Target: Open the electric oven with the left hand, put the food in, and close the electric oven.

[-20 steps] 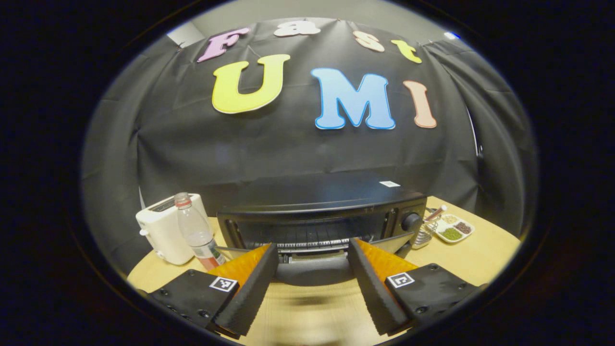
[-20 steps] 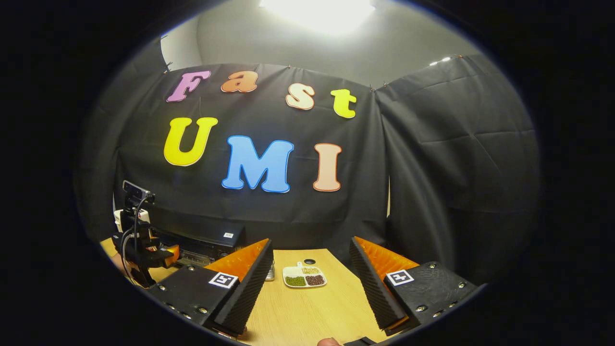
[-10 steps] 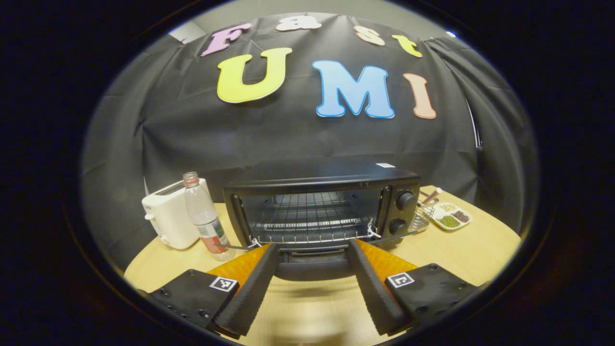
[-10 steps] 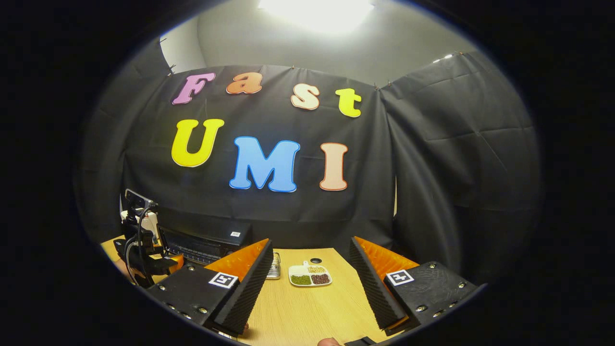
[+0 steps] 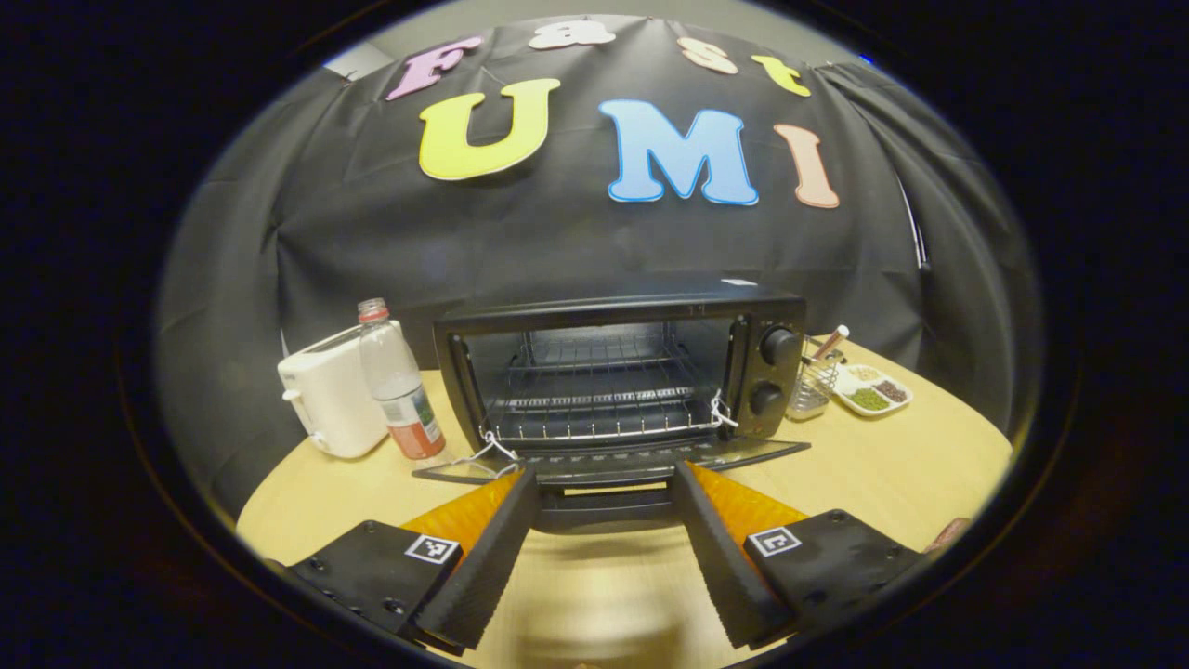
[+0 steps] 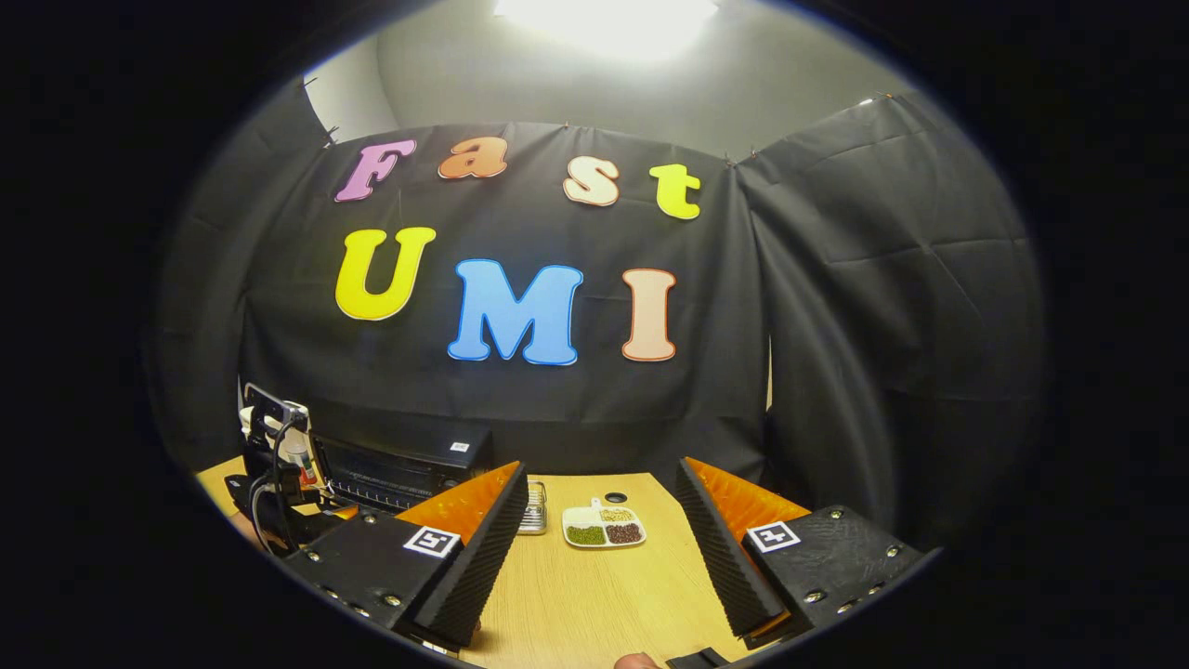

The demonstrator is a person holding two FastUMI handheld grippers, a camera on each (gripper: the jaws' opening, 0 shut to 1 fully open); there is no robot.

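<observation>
1. One electric oven (image 5: 613, 372) is seen on the desk (image 5: 892, 465), its door (image 5: 604, 465) dropped flat; two wire racks and two knobs are counted.
2. Left tongs (image 5: 602, 548) are held apart, empty, just before the door's front edge.
3. Right tongs (image 6: 602, 557) are spread, empty, above the desk.
4. One divided dish (image 6: 604, 527) with three fillings lies right of the oven.
5. One toaster (image 5: 330, 395) and one bottle (image 5: 399, 381) stand left.

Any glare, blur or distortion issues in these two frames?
Right gripper view: the ceiling light is blown out at the top, the rest evenly lit and sharp. Left gripper view: strong fisheye bowing of the oven top and table edge; the tabletop between the left gripper fingers looks soft and shadowed; the oven rack stays crisp.
</observation>
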